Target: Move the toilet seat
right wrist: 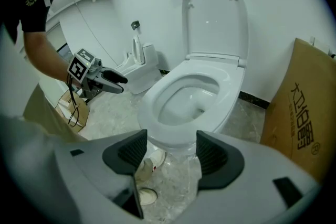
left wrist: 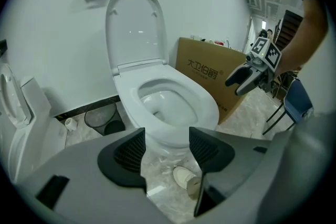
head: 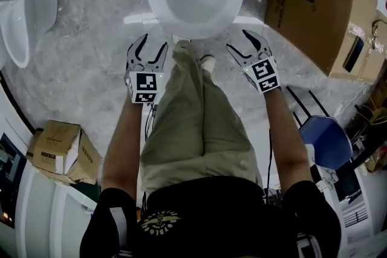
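Left gripper (head: 154,42) and right gripper (head: 237,39) open, short of the toilet seat (left wrist: 202,102)

Both of my claws hold their jaws apart with nothing between them, one on each side of my leg (head: 193,112). The seat lies flat on the bowl (right wrist: 173,139), and the lid (left wrist: 134,29) stands upright behind it. I judge this step to be the approach: slide one pad under the seat's front edge, close gently, then follow the hinge arc. A cardboard box (head: 308,3) crowds the right side and a waste bin (left wrist: 100,118) the left. The front is open apart from my shoe (head: 207,62).
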`<state>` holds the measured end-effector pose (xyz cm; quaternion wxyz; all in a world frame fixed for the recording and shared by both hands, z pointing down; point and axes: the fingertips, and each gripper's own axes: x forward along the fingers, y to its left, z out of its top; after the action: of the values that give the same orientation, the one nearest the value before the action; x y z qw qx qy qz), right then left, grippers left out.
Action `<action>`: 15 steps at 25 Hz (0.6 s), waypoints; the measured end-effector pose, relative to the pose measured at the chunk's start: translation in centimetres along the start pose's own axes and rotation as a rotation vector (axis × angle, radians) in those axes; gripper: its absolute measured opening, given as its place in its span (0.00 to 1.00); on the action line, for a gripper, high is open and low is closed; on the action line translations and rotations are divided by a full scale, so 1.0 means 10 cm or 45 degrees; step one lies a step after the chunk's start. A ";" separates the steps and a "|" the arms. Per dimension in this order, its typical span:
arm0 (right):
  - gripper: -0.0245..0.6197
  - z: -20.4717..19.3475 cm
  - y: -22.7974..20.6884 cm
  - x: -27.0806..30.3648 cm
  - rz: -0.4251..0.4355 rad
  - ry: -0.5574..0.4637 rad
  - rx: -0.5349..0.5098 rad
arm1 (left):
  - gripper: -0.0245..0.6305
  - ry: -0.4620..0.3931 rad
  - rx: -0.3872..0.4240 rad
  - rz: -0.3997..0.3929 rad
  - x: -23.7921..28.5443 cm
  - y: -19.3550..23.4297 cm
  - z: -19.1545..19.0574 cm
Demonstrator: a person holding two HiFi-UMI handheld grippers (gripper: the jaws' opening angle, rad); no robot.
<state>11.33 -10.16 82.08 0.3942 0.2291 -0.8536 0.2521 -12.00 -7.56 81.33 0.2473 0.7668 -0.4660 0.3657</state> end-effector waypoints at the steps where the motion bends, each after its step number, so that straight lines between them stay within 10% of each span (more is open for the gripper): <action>1: 0.48 -0.02 -0.02 0.05 0.002 0.012 -0.004 | 0.44 0.011 0.003 -0.010 0.05 0.00 -0.03; 15: 0.48 -0.41 -0.20 0.59 0.015 0.151 0.002 | 0.46 0.112 0.062 -0.110 0.62 0.04 -0.39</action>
<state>11.35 -10.31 89.51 0.4424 0.2090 -0.8298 0.2684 -11.76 -8.23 88.58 0.2642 0.7752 -0.4122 0.3992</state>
